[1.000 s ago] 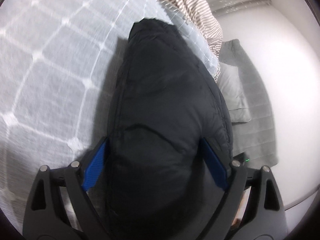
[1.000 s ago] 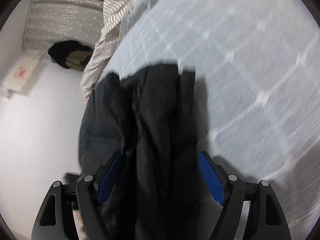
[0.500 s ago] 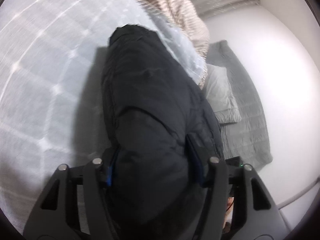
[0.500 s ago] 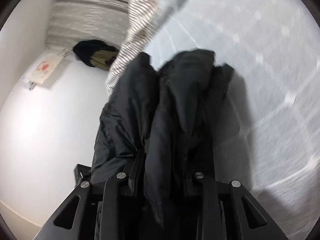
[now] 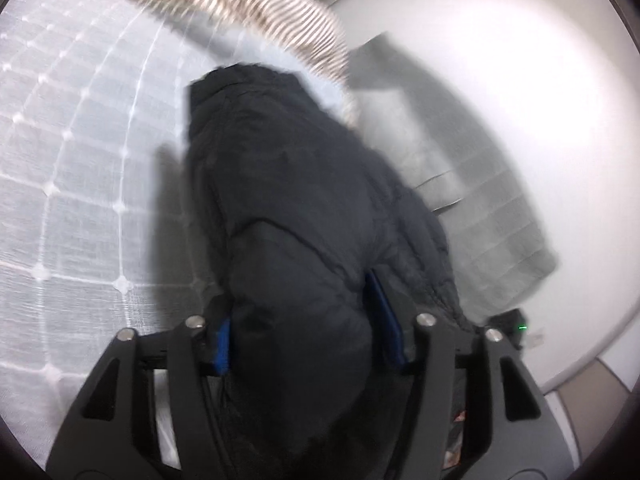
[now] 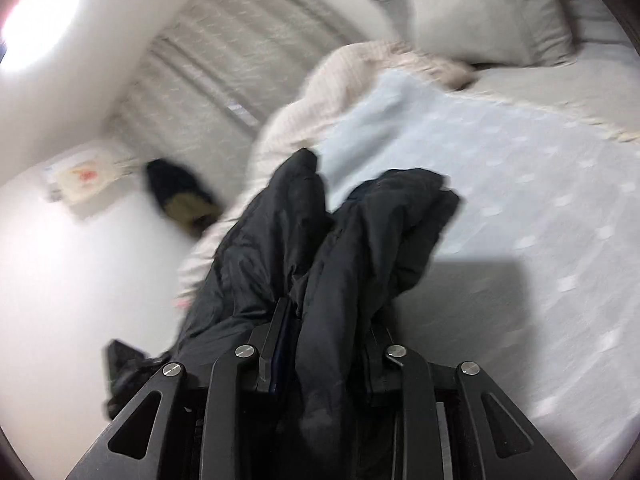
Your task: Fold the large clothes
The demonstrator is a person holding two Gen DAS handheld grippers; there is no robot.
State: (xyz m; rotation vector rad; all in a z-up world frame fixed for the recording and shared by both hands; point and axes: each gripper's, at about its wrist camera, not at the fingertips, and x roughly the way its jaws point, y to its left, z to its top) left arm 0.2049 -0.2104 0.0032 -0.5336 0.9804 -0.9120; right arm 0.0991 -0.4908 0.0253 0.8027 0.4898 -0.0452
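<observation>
A large black puffy jacket (image 5: 288, 208) hangs bunched over the pale blue bedspread (image 5: 80, 168). My left gripper (image 5: 308, 340) is shut on a thick fold of it, the blue pads pressed into the fabric on both sides. In the right wrist view the same jacket (image 6: 360, 232) rises in two dark folds above the bedspread (image 6: 520, 184). My right gripper (image 6: 324, 340) is shut on a narrower fold of it. The jacket's lower part is hidden behind both grippers.
A striped beige blanket (image 5: 248, 4) lies bunched at the far edge of the bed, also in the right wrist view (image 6: 320, 92). Grey pillows (image 6: 488, 16) sit at the bed's head. A dark garment (image 6: 180, 196) lies on the white floor beside the bed. Grey curtains (image 6: 224, 52) hang behind.
Both grippers have closed on the jacket, from open a second ago. Both have lifted and tilted up, so the bed's far end and the room come into view.
</observation>
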